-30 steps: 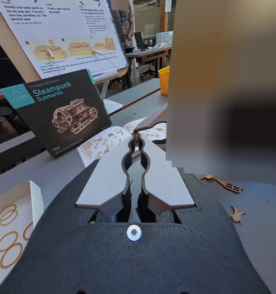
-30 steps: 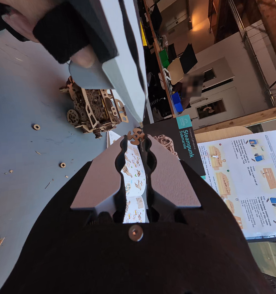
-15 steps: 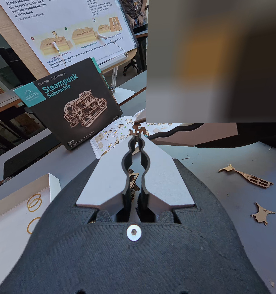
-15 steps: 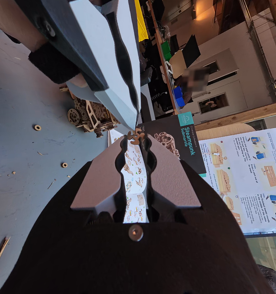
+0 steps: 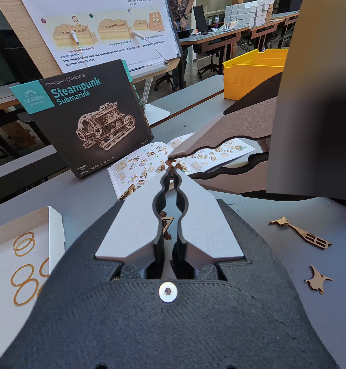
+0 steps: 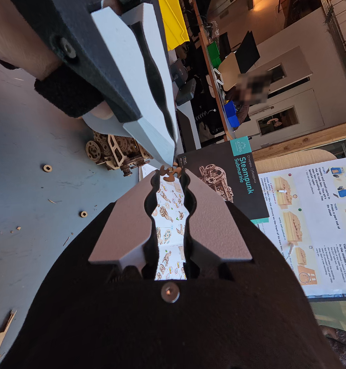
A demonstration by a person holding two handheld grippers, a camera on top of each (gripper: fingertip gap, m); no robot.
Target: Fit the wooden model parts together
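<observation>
My right gripper is shut on a small brown wooden propeller part, held at its tips above the open booklet. My left gripper is shut on a small wooden piece at its tips, and these tips touch the propeller. In the right wrist view the left gripper's fingers come down from the upper left onto the propeller. In the left wrist view the right gripper's fingers come in from the right. The part-built wooden model stands on the grey table below; it shows through my left jaws.
The dark kit box stands behind the open booklet. A white tray with rubber bands is at the left. A yellow bin is at the back right. Wooden scraps and small washers lie on the table. My left and right fingertips are right by each other.
My left gripper has moved in toward the right gripper until its tips meet the propeller. The right gripper has kept its hold and stayed nearly still.
</observation>
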